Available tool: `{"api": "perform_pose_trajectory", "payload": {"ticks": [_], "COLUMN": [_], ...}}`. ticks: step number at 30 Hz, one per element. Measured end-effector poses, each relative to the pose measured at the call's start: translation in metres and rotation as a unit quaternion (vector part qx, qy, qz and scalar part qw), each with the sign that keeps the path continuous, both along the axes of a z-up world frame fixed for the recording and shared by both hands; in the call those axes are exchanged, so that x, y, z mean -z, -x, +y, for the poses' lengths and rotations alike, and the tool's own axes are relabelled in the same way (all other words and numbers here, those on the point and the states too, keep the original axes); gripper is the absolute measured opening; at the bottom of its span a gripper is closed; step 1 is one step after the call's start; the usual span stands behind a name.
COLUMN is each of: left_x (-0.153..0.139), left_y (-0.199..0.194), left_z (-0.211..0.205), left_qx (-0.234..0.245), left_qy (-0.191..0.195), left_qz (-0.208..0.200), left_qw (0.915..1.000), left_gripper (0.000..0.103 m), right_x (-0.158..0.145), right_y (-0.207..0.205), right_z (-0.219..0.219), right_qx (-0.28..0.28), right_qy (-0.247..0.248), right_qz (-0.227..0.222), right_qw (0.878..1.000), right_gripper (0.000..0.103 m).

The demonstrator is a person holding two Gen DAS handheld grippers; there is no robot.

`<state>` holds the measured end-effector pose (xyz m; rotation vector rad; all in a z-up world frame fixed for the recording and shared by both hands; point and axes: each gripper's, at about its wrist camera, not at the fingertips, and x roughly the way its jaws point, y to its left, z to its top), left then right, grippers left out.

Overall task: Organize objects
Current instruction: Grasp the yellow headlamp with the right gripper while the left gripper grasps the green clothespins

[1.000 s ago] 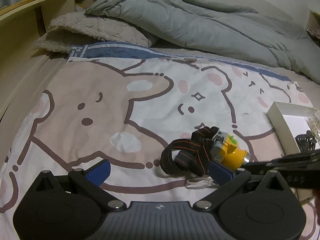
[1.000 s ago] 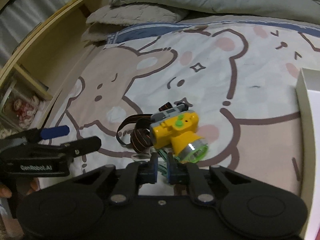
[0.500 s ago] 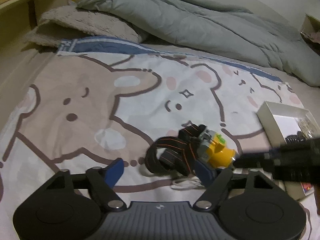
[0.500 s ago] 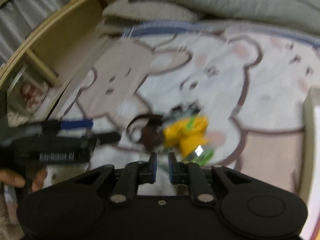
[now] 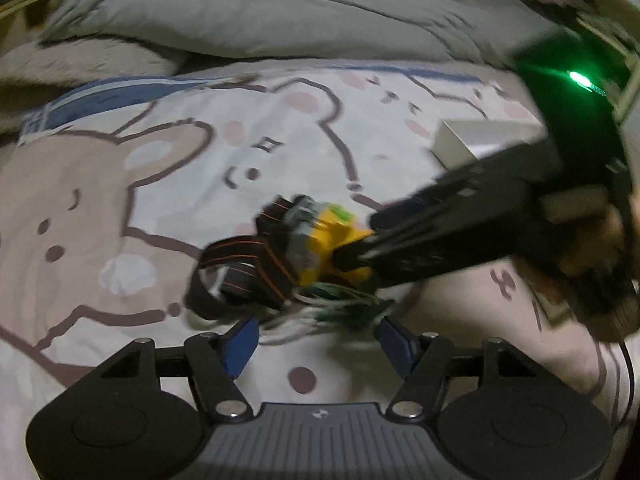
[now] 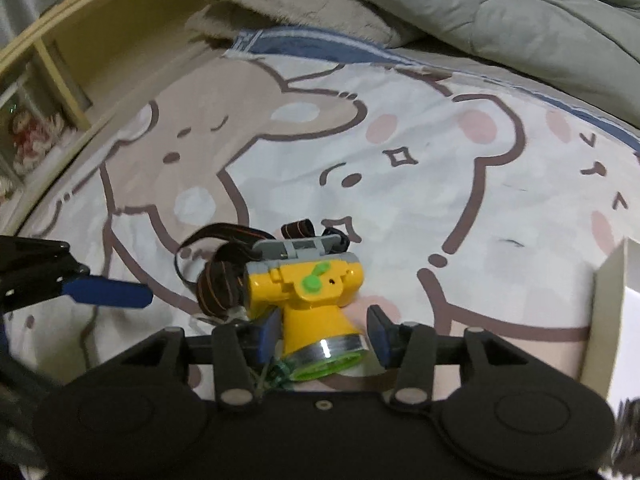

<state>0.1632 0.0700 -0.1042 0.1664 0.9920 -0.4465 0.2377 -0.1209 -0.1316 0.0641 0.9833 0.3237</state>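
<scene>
Lying on the bear-print bed sheet (image 6: 400,128): glossy yellow plastic headlamp (image 6: 308,292), ribbed black elastic strap bunched behind. Right tongs (image 6: 322,332) opening, lamp cone between blue pads. Left tongs (image 5: 318,340) half-wide, closing over thin green loops (image 5: 344,308).

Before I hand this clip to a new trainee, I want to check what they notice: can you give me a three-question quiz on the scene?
1. True or false: the yellow headlamp lies on the cartoon bear bedsheet.
2. Which part of the headlamp sits between the right gripper's fingers? A) the lens end B) the striped strap C) the grey bracket
3. Fill in: at the right edge of the right wrist view stands a white ____.

Key: 1 true; 2 A; 3 box. The right gripper's fingers are opening around the lens end, and the right-hand pad stands clear of it.
</scene>
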Motion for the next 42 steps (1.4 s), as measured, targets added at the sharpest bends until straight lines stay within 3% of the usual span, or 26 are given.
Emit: {"api": "perform_pose_trajectory", "payload": {"ticks": [3,6,9,24,28,33,39,42], "left_x": [0.006,0.012,0.018,0.034,0.035,0.037,0.041,0.042], "left_y": [0.002,0.002,0.001,-0.011,-0.015,-0.016,-0.024,-0.025], "left_z": [-0.006,-0.009,-0.013,-0.041,-0.043,-0.05,-0.05,-0.053], "left_qx": [0.018,0.019,0.022,0.053,0.06,0.07,0.018,0.005], "left_qy": [-0.007,-0.019,-0.031,-0.061,-0.05,-0.035,-0.009,-0.016], "left_qz": [0.006,0.004,-0.002,-0.024,-0.035,-0.034,0.002,0.002], "left_qw": [0.9998,0.9996,0.9993,0.9965,0.9964,0.9963,0.9998,0.9999], "left_gripper": [0.07,0.086,0.086,0.086,0.085,0.083,0.074,0.069], "right_x": [0.011,0.02,0.017,0.003,-0.001,-0.005,-0.005,0.0], "right_y": [-0.004,-0.006,-0.006,0.019,0.03,0.045,0.041,0.037], "right_z": [0.003,0.007,0.008,-0.04,-0.052,-0.056,-0.055,-0.051], "right_qx": [-0.014,-0.02,-0.022,0.029,0.06,0.036,0.034,0.025], "right_qy": [0.006,0.016,0.024,0.068,0.057,0.025,0.031,0.038], "right_qz": [0.016,0.028,0.026,0.047,0.076,0.1,0.092,0.092], "right_qw": [1.0,0.999,0.999,0.996,0.994,0.994,0.995,0.995], "right_gripper": [0.051,0.051,0.051,0.05,0.05,0.048,0.047,0.046]}}
